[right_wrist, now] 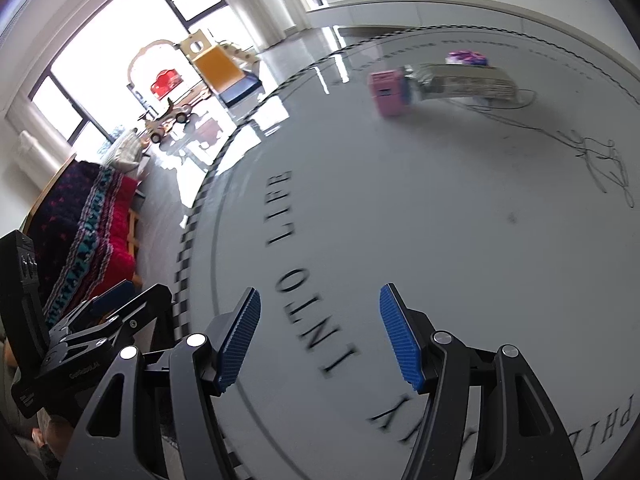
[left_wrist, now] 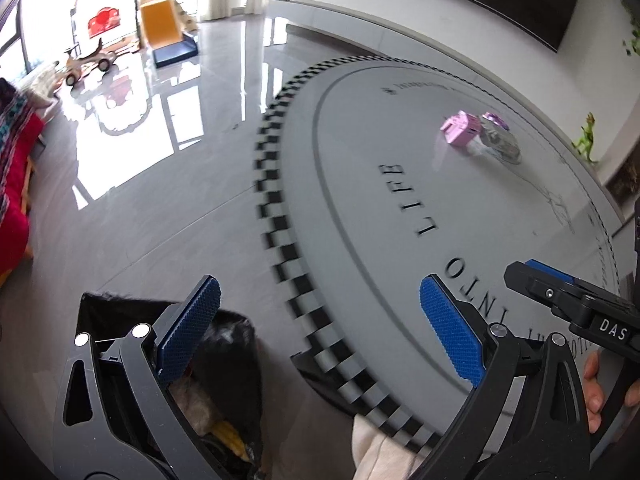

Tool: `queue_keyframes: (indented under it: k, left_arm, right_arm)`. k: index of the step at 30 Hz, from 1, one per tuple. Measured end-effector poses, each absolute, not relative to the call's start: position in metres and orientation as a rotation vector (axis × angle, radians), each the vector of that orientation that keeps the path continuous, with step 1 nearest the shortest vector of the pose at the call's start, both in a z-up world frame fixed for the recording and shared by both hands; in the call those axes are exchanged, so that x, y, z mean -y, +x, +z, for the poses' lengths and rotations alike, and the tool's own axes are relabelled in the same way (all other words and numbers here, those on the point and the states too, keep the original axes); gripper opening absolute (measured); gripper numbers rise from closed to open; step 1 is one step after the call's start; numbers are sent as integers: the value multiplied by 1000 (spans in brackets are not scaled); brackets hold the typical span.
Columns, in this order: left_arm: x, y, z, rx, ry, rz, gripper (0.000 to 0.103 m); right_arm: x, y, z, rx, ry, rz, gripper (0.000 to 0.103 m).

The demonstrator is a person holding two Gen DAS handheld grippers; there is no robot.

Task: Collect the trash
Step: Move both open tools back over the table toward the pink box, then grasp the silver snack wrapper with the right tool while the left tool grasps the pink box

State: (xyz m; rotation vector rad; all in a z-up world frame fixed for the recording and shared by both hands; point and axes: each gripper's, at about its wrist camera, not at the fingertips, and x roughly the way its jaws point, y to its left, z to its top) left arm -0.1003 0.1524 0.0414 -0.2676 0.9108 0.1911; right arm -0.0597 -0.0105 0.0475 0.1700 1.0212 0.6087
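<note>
1. The round grey bench (right_wrist: 440, 240), printed with lettering and edged with a checkered band, is carrying the remaining trash on its far side, well apart from both tools.
2. The black bin bag (left_wrist: 236, 360) is standing open on the floor just beside the bench edge, below the left tool; wrappers are showing inside it.
3. The left hand-held gripper (left_wrist: 320, 332) is hanging over the gap between bag and bench, jaws spread wide, nothing between the pads.
4. The right hand-held gripper (right_wrist: 320, 340) is pointing down at the bench near the lettering, jaws spread, nothing between them.
5. The silver foil packet (right_wrist: 468, 82) is lying flat, touching the pink carton (right_wrist: 386, 92) at one end; a small purple wrapper (right_wrist: 468, 57) is sitting just behind it.
6. Judgement: the step in hand is reaching for the next item. Take the pink carton first, since it stands tallest; straddle it squarely before closing, so the neighbouring foil packet is not dragged along.
</note>
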Motion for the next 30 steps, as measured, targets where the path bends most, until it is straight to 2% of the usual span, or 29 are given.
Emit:
queue_keyframes:
  k: [17,30]
  left_arm:
    - [-115,-29,38,-932,-205,81,97]
    - [-80,26,34,-934,-120,26,97]
  right_arm:
    - [50,2,43,-1018,176,477,63]
    - [71,58,50,-1019,288,394,64]
